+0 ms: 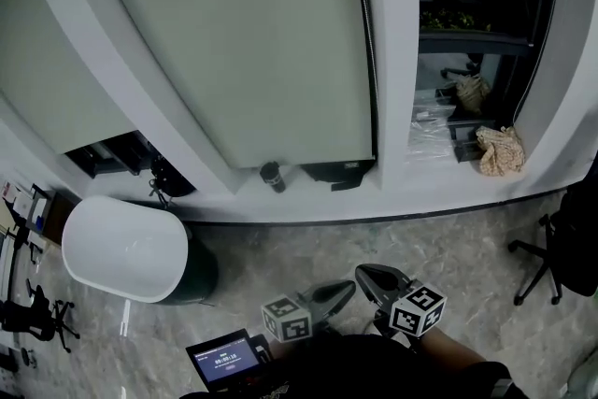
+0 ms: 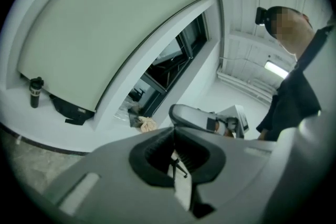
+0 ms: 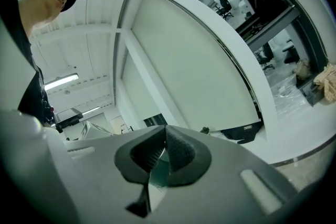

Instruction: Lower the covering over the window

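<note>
The pale roller blind (image 1: pixel 252 42) hangs low over the middle window, its bottom edge just above the white sill (image 1: pixel 308 196); it also fills the left gripper view (image 2: pixel 105 34) and the right gripper view (image 3: pixel 199 71). A thin cord (image 1: pixel 367 42) runs down the blind's right edge. Both grippers are held low and close to the body, well short of the window. My left gripper (image 1: pixel 349 287) (image 2: pixel 174 128) is shut with nothing in it. My right gripper (image 1: pixel 363 273) (image 3: pixel 165 127) sits beside it, jaws together and empty.
A dark bottle (image 1: pixel 272 177) and a black object (image 1: pixel 338 173) stand on the sill under the blind. The right-hand window (image 1: pixel 476 14) is uncovered, with a crumpled cloth (image 1: pixel 500 149) on its ledge. A white tub (image 1: pixel 126 248) stands at left, an office chair (image 1: pixel 561 248) at right.
</note>
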Motion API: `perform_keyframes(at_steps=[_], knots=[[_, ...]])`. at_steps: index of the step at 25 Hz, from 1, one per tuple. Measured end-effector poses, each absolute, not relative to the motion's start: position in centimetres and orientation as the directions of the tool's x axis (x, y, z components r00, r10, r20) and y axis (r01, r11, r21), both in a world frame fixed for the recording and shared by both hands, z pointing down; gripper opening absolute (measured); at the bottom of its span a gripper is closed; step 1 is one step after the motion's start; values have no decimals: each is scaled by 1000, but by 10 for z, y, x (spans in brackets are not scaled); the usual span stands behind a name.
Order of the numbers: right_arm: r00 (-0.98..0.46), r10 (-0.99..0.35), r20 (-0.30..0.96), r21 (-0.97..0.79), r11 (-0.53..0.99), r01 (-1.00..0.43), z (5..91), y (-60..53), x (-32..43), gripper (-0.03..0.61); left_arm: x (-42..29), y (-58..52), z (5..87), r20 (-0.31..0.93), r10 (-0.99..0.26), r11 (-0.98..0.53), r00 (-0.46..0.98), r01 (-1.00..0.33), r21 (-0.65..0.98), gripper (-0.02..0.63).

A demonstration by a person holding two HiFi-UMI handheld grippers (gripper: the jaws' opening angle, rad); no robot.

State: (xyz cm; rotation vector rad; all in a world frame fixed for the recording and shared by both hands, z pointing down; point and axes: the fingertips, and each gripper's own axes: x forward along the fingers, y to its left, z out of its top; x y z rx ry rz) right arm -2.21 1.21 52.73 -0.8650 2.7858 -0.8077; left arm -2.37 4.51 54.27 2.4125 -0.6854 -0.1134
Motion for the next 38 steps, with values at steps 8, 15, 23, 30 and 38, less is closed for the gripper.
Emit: perform_keyframes(at_steps=[8,15,23,30,38], knots=[[-840,-541,31,-536,700,-471,524,67,-80,8,-71,103,543,122,-464,-697,877,-447,561,0],[-781,-623,47,-555,634,-539,532,139,-146,8,-152,177,549,119,-423,-700,898,-408,586,0],[-736,-668,109,-531,587,-611,541,217,-175,8,-189,250,560,115,-393,-674,912,-371,638,0],[-741,-666,86,-470,629,-620,516,265,-158,8,-176,293,535,44,-437,-713,899,-376,592,0],[-767,-637,80,-478,650,-590,510,337,-104,8,-124,363,534,65,-484,-692,873,-427,582,0]])
